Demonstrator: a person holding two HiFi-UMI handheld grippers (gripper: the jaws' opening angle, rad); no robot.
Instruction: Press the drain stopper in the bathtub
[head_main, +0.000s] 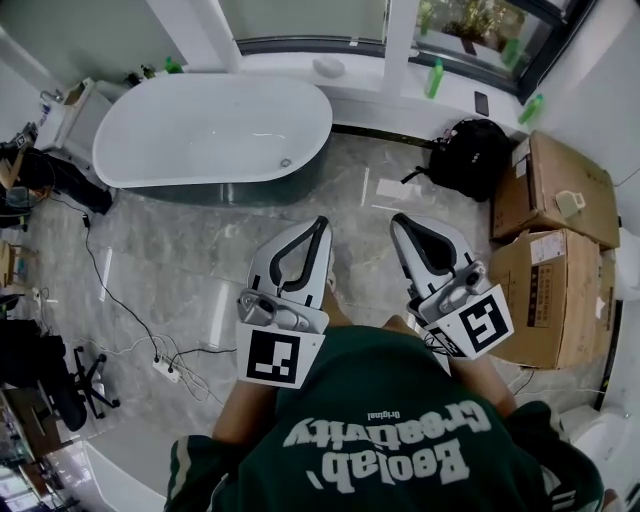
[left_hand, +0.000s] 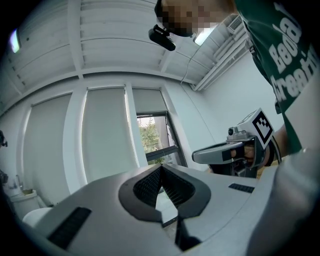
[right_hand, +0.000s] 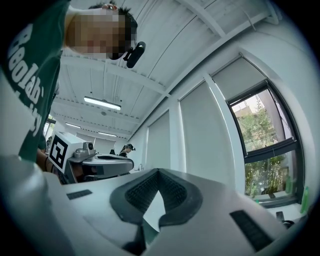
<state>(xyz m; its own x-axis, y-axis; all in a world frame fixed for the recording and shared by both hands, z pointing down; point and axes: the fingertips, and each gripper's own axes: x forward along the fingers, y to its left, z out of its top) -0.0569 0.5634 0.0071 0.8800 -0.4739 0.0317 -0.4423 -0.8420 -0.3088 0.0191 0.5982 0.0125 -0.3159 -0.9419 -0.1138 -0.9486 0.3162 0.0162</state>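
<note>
The white bathtub (head_main: 160, 135) stands at the upper left of the head view, with its small round drain stopper (head_main: 286, 162) on the tub floor near the right end. Both grippers are held close to the person's green shirt, well short of the tub and pointing up and forward. My left gripper (head_main: 321, 223) (left_hand: 161, 167) is shut with nothing between its jaws. My right gripper (head_main: 399, 221) (right_hand: 159, 171) is also shut and holds nothing. Each gripper view looks at ceiling and windows, with the other gripper beside it; neither shows the tub's drain.
A black backpack (head_main: 470, 155) lies on the marble floor right of the tub. Cardboard boxes (head_main: 555, 185) are stacked at the right. A power strip (head_main: 165, 368) with cables lies on the floor at the left, near a black chair (head_main: 60, 385). Bottles (head_main: 435, 75) stand on the window ledge.
</note>
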